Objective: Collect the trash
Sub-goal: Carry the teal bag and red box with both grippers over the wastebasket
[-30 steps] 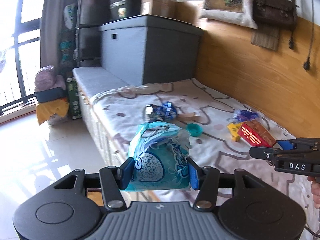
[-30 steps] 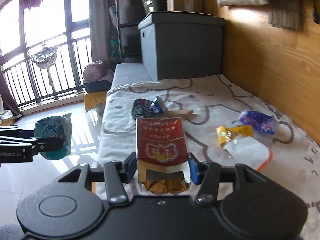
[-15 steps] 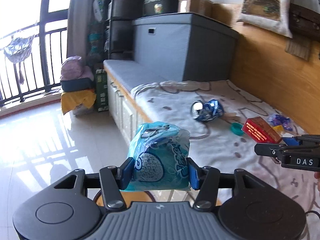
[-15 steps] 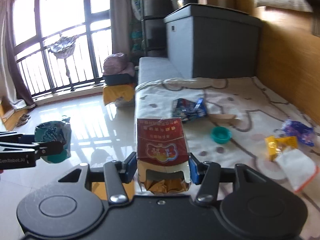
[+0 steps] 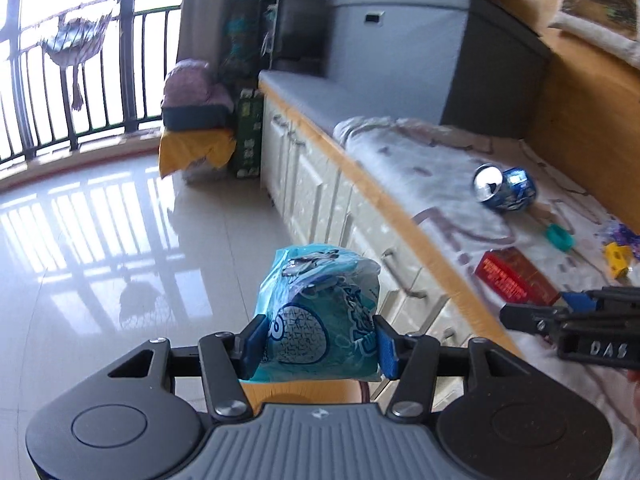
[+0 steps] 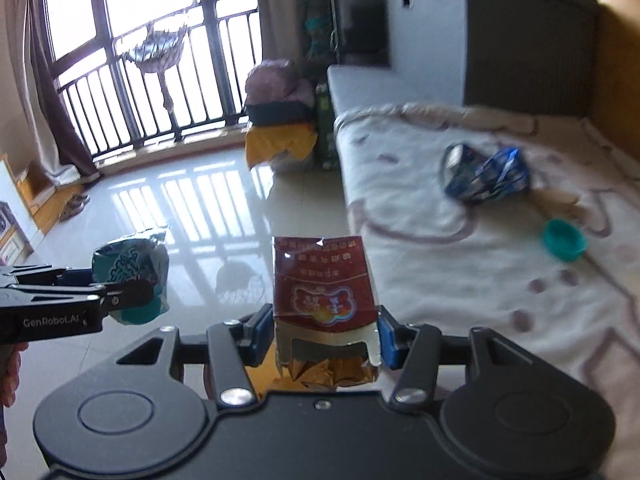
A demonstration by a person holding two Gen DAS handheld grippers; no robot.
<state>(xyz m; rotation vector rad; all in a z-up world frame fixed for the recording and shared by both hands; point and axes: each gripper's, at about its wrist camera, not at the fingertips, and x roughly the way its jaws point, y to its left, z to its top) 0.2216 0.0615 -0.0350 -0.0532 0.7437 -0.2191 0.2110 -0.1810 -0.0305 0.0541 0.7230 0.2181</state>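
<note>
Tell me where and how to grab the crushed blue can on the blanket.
The crushed blue can lies on its side on the blanket, silver top toward the bench edge. I would come down from above and close the tongs across its dented middle, where the flattened walls look narrowest. Both tongs are full now, so one must unload first.

Both wrist fisheyes peer forward and downward, close behind their fingers, sharing the glossy tiled floor [image 5: 120, 240] (and that crushed blue drink can [image 6: 484, 174]).
</note>
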